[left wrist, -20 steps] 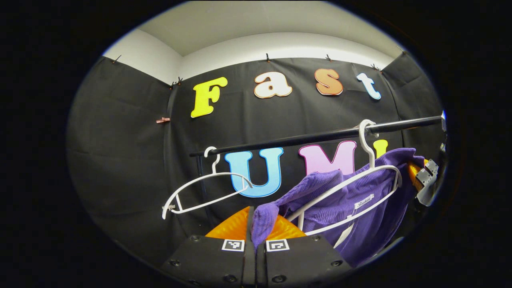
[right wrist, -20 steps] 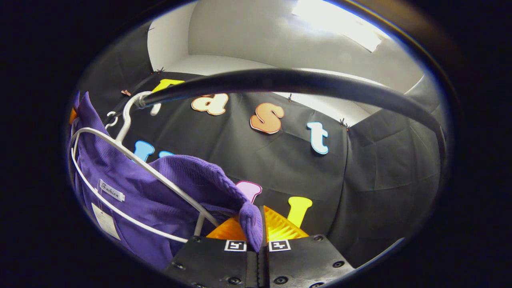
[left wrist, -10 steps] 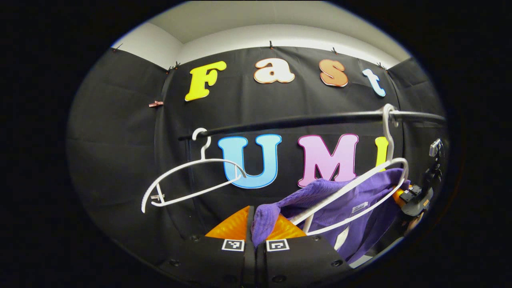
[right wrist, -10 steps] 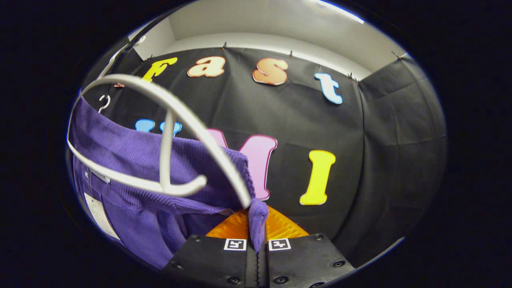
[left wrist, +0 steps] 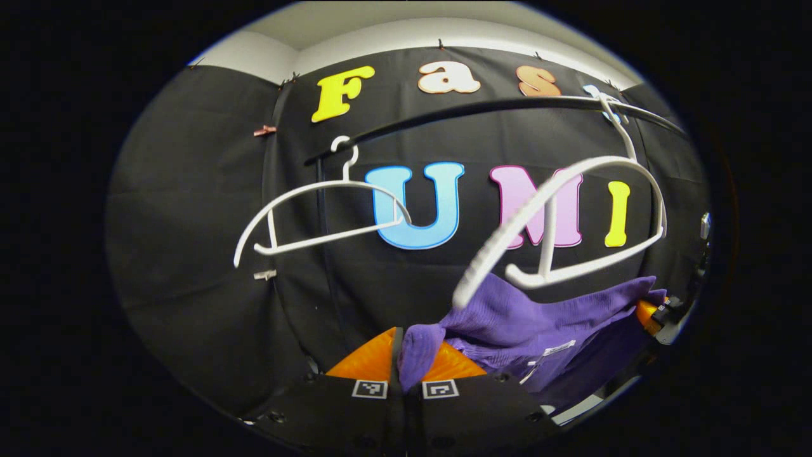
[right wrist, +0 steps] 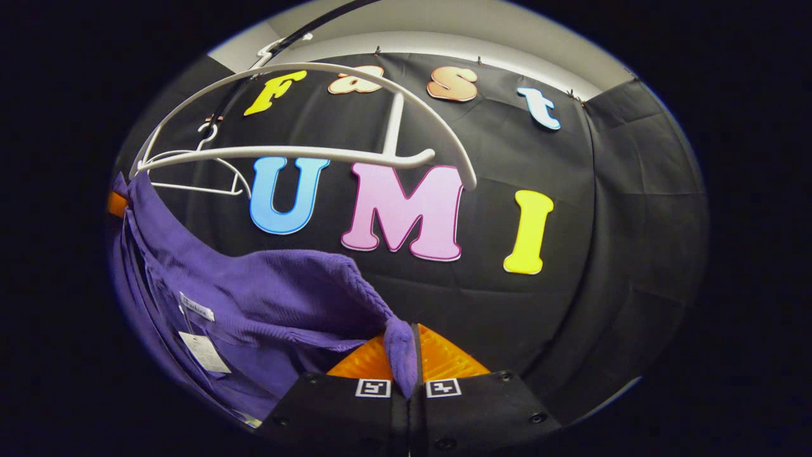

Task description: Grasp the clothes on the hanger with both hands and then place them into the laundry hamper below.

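Left gripper view has the left gripper (left wrist: 406,362) and right gripper (right wrist: 412,355) each pinched tight on the soft, limp purple garment (left wrist: 539,314), slung below its white hanger (left wrist: 571,216).

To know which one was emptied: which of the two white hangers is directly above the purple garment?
The nearer, larger-looking hanger, just above the purple garment; the other hanger hangs apart.

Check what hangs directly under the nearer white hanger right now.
Under the nearer white hanger, the purple garment hangs free, pinched by the left gripper and right gripper. Anything below the garment is hidden.
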`<control>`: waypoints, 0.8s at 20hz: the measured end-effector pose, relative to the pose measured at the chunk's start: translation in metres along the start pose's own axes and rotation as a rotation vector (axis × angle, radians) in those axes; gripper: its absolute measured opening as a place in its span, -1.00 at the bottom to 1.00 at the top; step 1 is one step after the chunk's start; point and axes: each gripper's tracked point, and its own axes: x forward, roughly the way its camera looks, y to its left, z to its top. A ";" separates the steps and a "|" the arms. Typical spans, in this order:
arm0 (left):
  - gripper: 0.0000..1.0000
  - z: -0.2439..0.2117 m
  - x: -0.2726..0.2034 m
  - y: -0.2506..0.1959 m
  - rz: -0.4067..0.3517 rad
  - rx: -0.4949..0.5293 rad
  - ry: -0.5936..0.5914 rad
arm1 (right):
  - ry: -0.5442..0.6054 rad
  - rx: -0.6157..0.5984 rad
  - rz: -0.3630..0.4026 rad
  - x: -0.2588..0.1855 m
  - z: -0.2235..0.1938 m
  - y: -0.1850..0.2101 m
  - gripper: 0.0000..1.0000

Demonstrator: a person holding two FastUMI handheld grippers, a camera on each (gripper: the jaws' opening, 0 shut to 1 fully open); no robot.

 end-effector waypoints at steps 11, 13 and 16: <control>-0.89 -0.031 -0.057 -0.113 -0.250 -0.045 0.066 | 0.042 0.106 0.324 -0.083 0.038 0.114 -0.89; -0.89 -0.012 -0.072 -0.127 -0.293 -0.089 0.040 | 0.037 0.129 0.365 -0.092 0.060 0.120 -0.85; -0.88 0.011 -0.087 -0.136 -0.333 -0.132 0.008 | 0.020 0.153 0.405 -0.107 0.087 0.123 -0.85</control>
